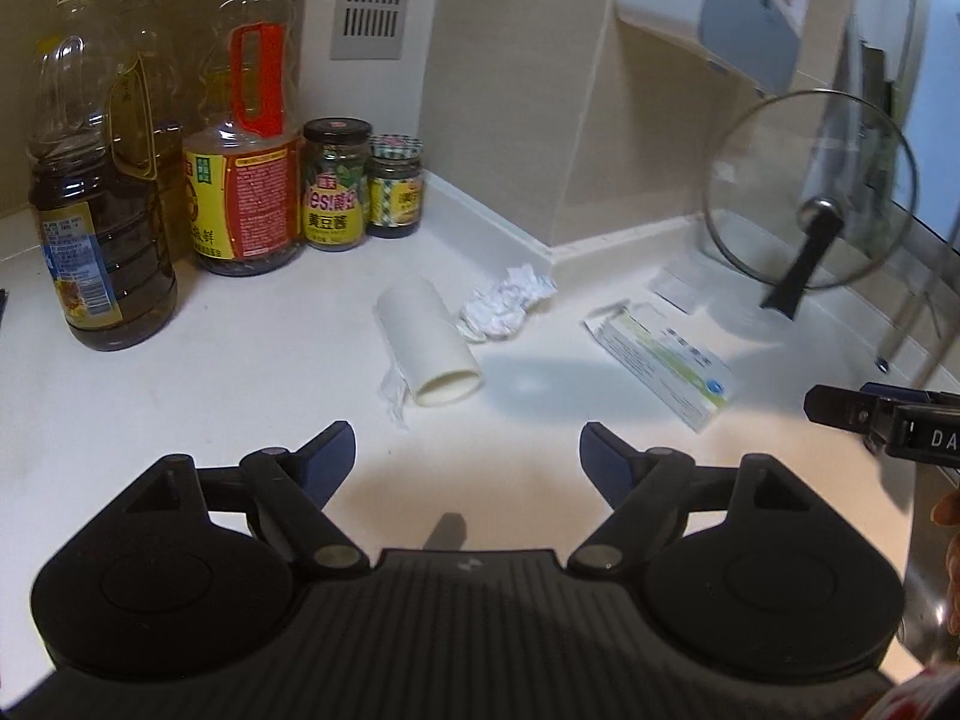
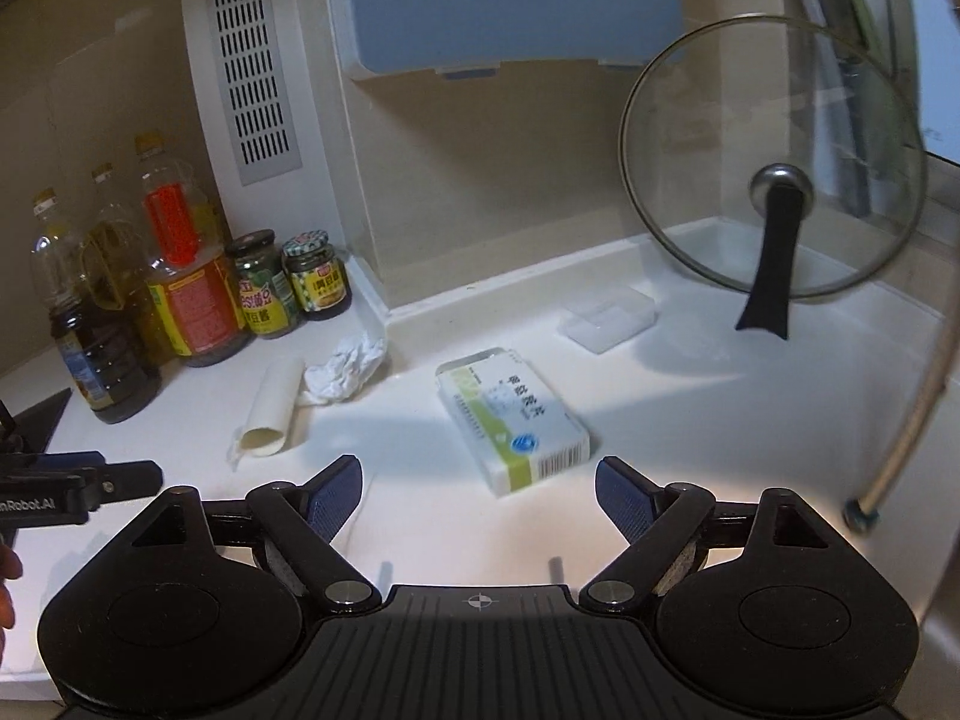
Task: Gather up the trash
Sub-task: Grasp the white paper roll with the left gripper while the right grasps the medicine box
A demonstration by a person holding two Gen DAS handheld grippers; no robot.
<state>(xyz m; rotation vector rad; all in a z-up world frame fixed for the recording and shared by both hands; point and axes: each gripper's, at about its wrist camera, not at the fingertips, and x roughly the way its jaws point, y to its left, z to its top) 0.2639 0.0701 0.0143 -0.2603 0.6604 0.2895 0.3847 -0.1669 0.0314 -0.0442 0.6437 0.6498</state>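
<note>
Labels on the jars and bottles are staying mostly unreadable at this size, and the print on the medicine box (image 2: 513, 420) is blurring out too apart from a barcode on its near end. The right gripper (image 2: 478, 495) is getting cut off in the left wrist view, only its dark tip poking in at 3 o'clock, and the left gripper (image 1: 467, 456) is likewise only peeking in at 9 o'clock in the right wrist view. Both are sitting wide open with nothing between the blue ribbed pads, hovering over the smooth white countertop (image 1: 210, 390). The trash is lying out ahead: a cardboard roll core (image 1: 429, 345) on its side, a bit of torn tissue trailing from its open end, at about 12 o'clock from the left gripper, with a crumpled white paper wad (image 1: 507, 303) just beside it toward 1 o'clock. The flat white-and-green box is lying at 12 o'clock right in front of the right gripper's fingers, not touching them. A clear plastic tray (image 2: 606, 318) is sitting behind it, hard to make out. A round glass lid (image 2: 774, 198) with a black handle is leaning at 2 o'clock.
</note>
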